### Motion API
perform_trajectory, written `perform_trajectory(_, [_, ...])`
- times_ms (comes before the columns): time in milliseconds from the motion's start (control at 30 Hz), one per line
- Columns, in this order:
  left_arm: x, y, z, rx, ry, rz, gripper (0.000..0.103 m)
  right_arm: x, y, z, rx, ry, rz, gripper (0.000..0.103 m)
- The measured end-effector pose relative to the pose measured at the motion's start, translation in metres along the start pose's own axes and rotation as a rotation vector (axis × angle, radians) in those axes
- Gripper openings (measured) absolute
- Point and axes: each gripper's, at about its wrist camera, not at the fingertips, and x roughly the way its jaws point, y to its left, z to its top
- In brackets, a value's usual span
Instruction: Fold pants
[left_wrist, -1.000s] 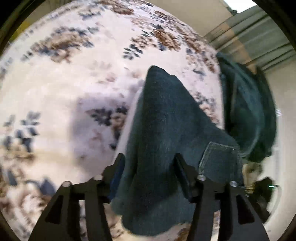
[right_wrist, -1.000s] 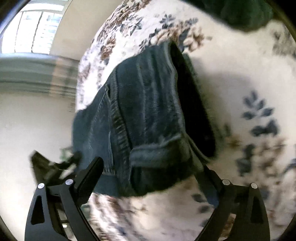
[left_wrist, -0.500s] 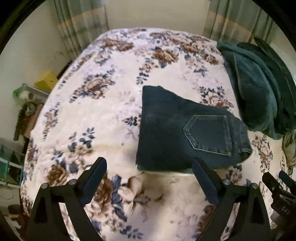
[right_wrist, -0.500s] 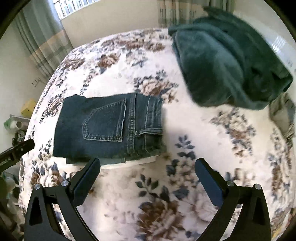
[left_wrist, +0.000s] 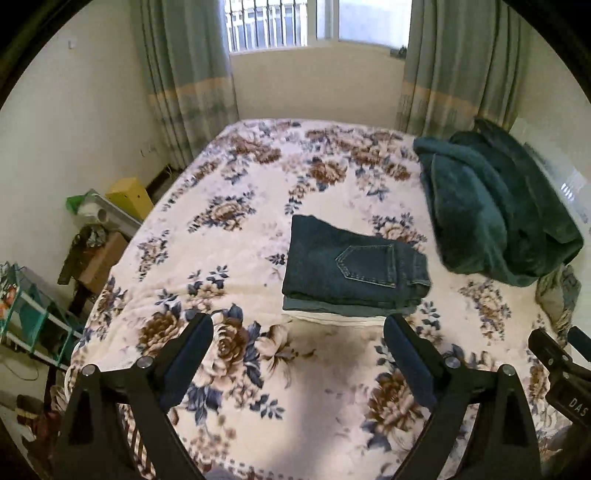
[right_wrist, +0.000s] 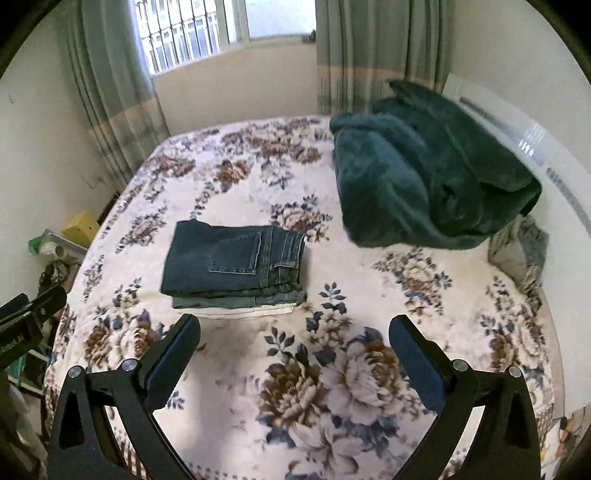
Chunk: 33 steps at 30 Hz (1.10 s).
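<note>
Pants (left_wrist: 354, 266) lie folded on the floral bed (left_wrist: 229, 280), atop a small stack.
Left gripper (left_wrist: 297, 343) and right gripper (right_wrist: 295, 339) hover empty, jaws spread; folding looks complete, leaving only withdrawal.

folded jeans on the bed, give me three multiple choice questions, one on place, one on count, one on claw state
1. Where do the folded jeans lie?
A. on top of a stack of folded garments on the floral bedspread
B. on the dark green blanket
C. on the floor

2. How many back pockets show on the top face of the jeans?
A. none
B. one
C. two

3. How do the left claw and right claw stand?
A. both shut on denim
B. one open, one shut
C. both open, holding nothing

Answers:
1. A: paler folded layers show beneath the jeans, and the dark green blanket lies apart, toward the headboard.
2. B: a single stitched pocket faces up.
3. C: each pair of fingers is spread wide over bare bedspread.
</note>
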Motion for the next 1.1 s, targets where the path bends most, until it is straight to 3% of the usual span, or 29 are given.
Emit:
perform_trajectory(300, [-0.135,-0.001,-0.035,0.011,-0.094,0.003,0.094,-0.167,-0.018,-0.036,-0.072,-0.123,-0.011,0.103])
perform_trajectory(533, [-0.208,0.012,-0.046,0.012,-0.147,-0.017,0.094,-0.271,-0.011,-0.060,-0.086,-0.186,-0.026,0.103])
perform_trajectory(733, [-0.245,0.023,-0.054,0.035,-0.178,-0.038,0.094,-0.339,0.000,-0.079,-0.065,-0.216,-0.013,0.103])
perform_trajectory(1000, [-0.272,0.034,-0.062,0.046,-0.214,-0.052,0.094,-0.390,0.014,-0.092,-0.070,-0.256,0.003,0.103])
perform_trajectory(1100, [-0.277,0.036,-0.066,0.047,-0.216,-0.059,0.103,-0.401,0.018,-0.095,-0.065,-0.264,0.016,0.103])
